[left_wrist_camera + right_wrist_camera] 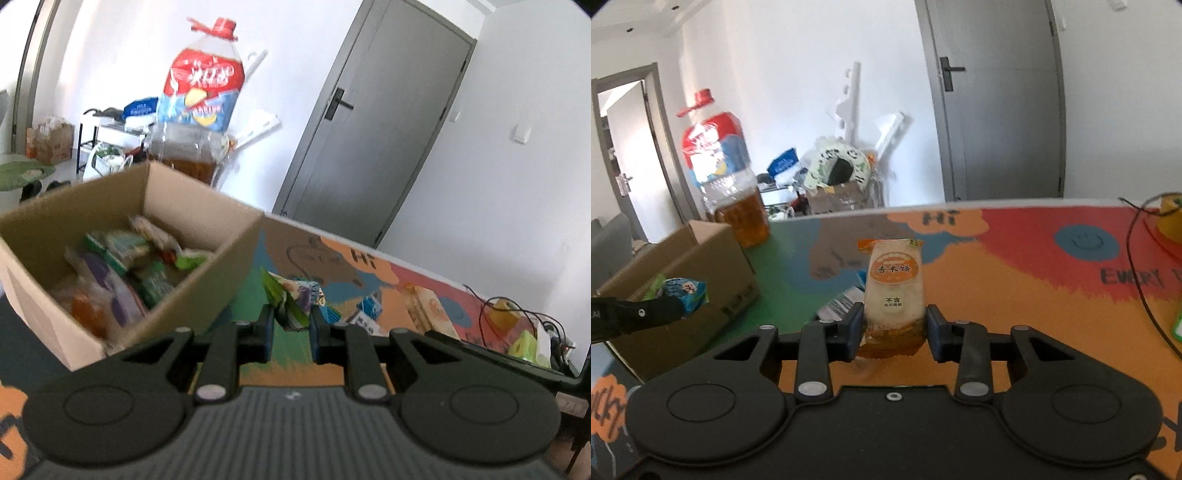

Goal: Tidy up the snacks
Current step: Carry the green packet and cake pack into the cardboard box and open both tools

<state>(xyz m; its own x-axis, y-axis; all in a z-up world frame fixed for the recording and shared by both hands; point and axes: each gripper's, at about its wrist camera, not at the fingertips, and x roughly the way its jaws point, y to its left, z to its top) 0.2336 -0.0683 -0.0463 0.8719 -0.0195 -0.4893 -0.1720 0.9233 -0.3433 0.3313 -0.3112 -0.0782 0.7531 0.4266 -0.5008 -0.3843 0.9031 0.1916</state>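
Observation:
My left gripper is shut on a green and blue snack packet, held above the table just right of the open cardboard box. The box holds several snack packets. My right gripper is shut on an orange and white rice cracker packet, held upright above the colourful table mat. In the right wrist view the left gripper with its packet hangs over the box at the left. More packets lie on the mat.
A big oil bottle with a red cap stands behind the box. A black cable runs over the mat's right side, near a yellow object. A green box sits at the table's right end. A grey door is behind.

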